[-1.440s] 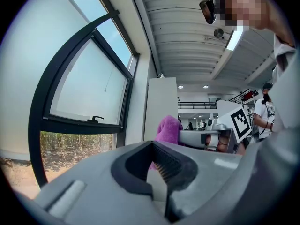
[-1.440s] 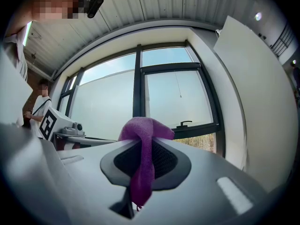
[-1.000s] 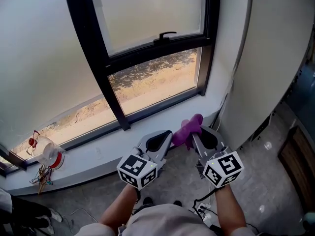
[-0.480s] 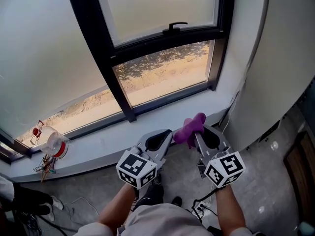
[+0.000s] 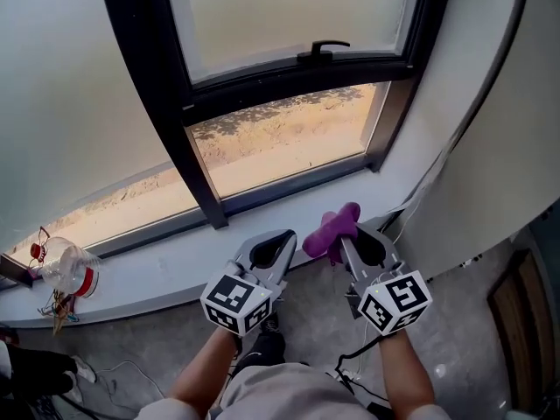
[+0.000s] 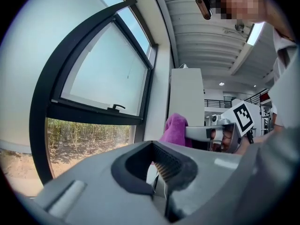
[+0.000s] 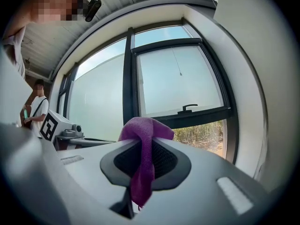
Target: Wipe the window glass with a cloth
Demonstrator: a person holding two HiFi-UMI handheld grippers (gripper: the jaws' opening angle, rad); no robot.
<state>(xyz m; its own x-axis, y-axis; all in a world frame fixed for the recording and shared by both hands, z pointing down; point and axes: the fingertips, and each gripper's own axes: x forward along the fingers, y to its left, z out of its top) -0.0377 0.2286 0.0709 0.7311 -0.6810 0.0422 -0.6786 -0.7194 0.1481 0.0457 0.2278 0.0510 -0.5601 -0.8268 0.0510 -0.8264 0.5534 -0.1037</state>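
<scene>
Cloth (image 7: pixel 140 165) pinched in right gripper (image 5: pixel 341 237) fingers, left gripper (image 5: pixel 285 237) fingers closed, empty — only head view shows the sill's bottle (image 5: pixel 66 268).

Your purple cloth (image 5: pixel 331 228) sits bunched and pinched in the jaws of your right gripper (image 5: pixel 348 241), one end drooping. The window glass (image 5: pixel 289 16) stands beyond it, frosted above, clear below.

Clear plastic bottle (image 5: pixel 66 269) with red band on white sill (image 5: pixel 166 265), far left. Small coloured tangle (image 5: pixel 54 309) just beside it at sill edge. Black handle (image 5: pixel 322 51) far centre. Grey floor (image 5: pixel 315 309) near. Brown wooden panel (image 5: pixel 516 322) right. Bystander (image 7: pixel 36 108) in white top stands in room behind.
</scene>
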